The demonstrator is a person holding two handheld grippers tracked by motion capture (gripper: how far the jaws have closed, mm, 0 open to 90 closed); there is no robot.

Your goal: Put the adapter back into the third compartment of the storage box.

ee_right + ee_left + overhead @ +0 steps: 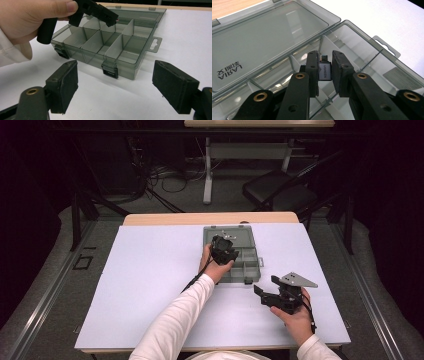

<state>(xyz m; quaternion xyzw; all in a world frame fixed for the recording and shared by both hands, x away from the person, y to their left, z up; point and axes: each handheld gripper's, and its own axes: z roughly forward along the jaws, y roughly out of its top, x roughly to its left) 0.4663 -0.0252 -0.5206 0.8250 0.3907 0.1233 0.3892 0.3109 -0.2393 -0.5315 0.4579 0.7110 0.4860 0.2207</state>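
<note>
The left gripper point(325, 72) is pinching a small UGREEN adapter point(325, 72), plug end pointing away, directly over the compartment box point(362, 45); the right gripper point(115, 87) is waiting wide open, farther off.

Foreground: flat white rectangular table cover point(150, 285), with a narrow strip of light wooden tabletop point(165, 218) exposed along its far edge. Background, beyond that edge: black padded chair point(277, 187) at right, second pale-topped table point(260, 123) on a light grey metal leg frame point(207, 175) at centre, and a tangle of black cables point(165, 177) lying on the ground to the left of that frame. Surroundings: grey carpeted floor point(40, 285) on both sides, marked at left with a small black square outline point(82, 262) just beside a dark upright metal post point(76, 220).
</note>
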